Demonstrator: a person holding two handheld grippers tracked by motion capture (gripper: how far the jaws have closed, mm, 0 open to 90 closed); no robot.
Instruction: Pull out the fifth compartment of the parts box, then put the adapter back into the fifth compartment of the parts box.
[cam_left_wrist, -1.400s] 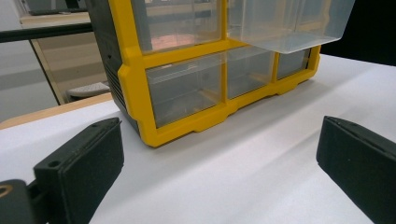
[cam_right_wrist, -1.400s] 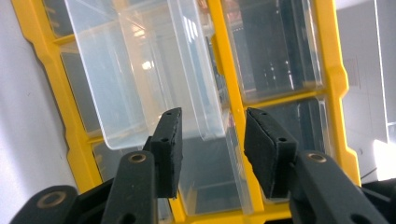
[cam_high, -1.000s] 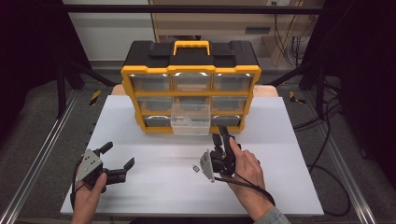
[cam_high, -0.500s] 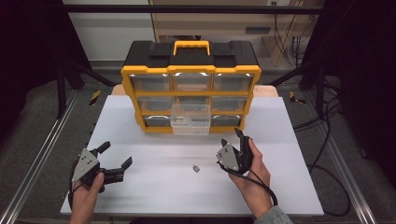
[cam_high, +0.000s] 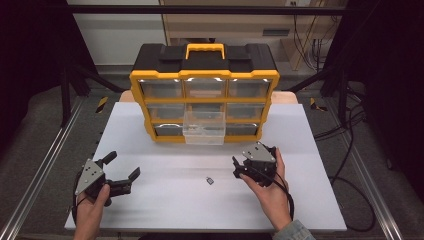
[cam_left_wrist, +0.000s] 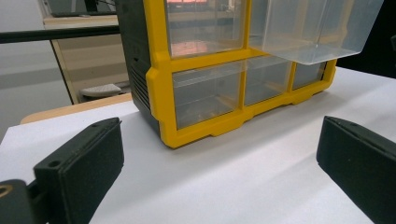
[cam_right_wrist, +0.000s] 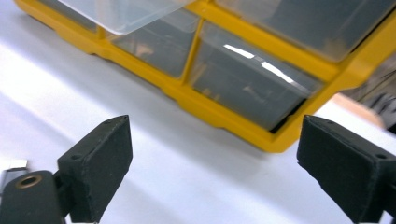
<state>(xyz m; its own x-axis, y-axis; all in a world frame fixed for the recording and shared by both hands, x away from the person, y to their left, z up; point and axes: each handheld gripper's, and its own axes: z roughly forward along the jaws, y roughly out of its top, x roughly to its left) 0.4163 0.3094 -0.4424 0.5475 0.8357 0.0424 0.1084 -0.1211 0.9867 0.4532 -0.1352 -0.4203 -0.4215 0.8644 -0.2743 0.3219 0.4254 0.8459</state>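
A yellow and black drawer organizer (cam_high: 205, 95) stands at the back of the white table. Its clear middle drawer (cam_high: 204, 131) in the bottom row is pulled out; it also appears in the left gripper view (cam_left_wrist: 317, 28). A small dark piece (cam_high: 210, 180) lies on the table in front of it. My right gripper (cam_high: 245, 164) sits just right of that piece, apart from it. Its jaws have just been opening and stand open (cam_right_wrist: 212, 149) with nothing between them, facing the organizer's lower right drawer (cam_right_wrist: 252, 88). My left gripper (cam_high: 123, 165) rests open at the front left (cam_left_wrist: 219, 144), empty.
The white table (cam_high: 310, 200) has bare room in front of and beside the organizer. Metal frame rails (cam_high: 45, 165) run along both sides. Cables (cam_high: 350, 150) lie on the floor to the right.
My right gripper has moved to the right, away from the small dark piece, and its jaws have spread apart. The piece stays where it lay. The left gripper has not moved.
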